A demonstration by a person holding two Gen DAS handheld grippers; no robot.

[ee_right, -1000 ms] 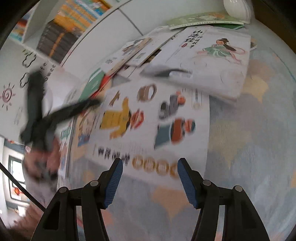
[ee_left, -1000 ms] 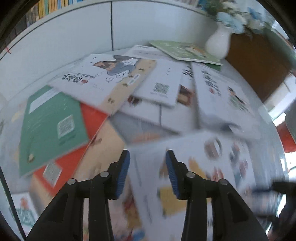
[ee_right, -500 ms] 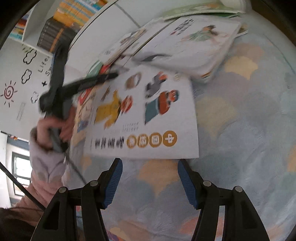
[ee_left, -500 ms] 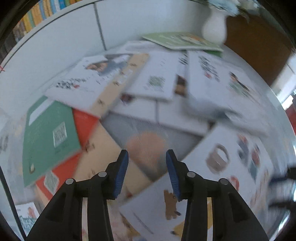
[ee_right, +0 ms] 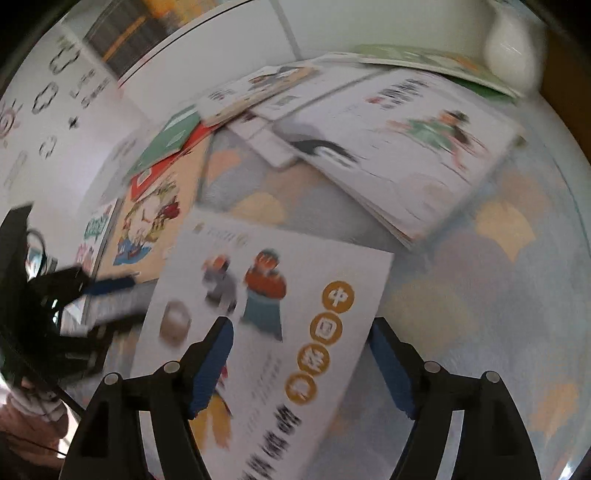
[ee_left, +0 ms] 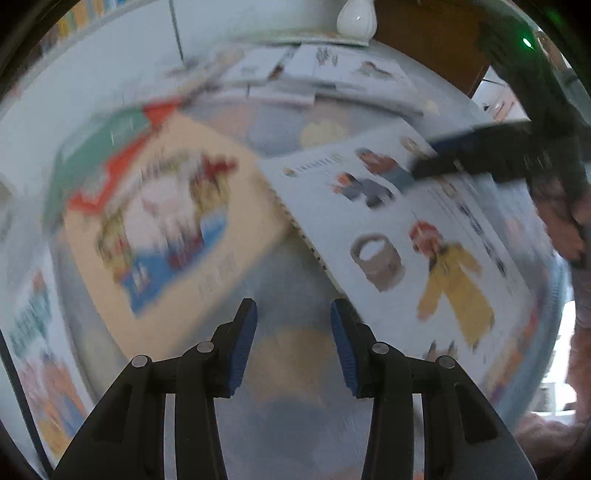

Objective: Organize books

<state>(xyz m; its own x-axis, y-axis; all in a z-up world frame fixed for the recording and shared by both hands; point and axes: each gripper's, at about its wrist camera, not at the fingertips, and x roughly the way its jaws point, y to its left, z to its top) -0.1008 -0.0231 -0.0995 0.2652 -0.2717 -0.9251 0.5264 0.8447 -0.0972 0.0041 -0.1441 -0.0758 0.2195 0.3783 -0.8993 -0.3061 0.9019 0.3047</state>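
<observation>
The white picture book lay flat on the near table, under the right gripper, whose jaws had just been spreading, unclenched; left gripper gaped empty too; looked thin, floppy, slick, so I'd pinch its near edge.

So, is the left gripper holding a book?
No, the left gripper has only bare tablecloth between its fingers.

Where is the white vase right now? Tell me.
The white vase stands at the far edge of the table, top centre in the left wrist view and top right in the right wrist view, on a green book behind the scattered books.
</observation>
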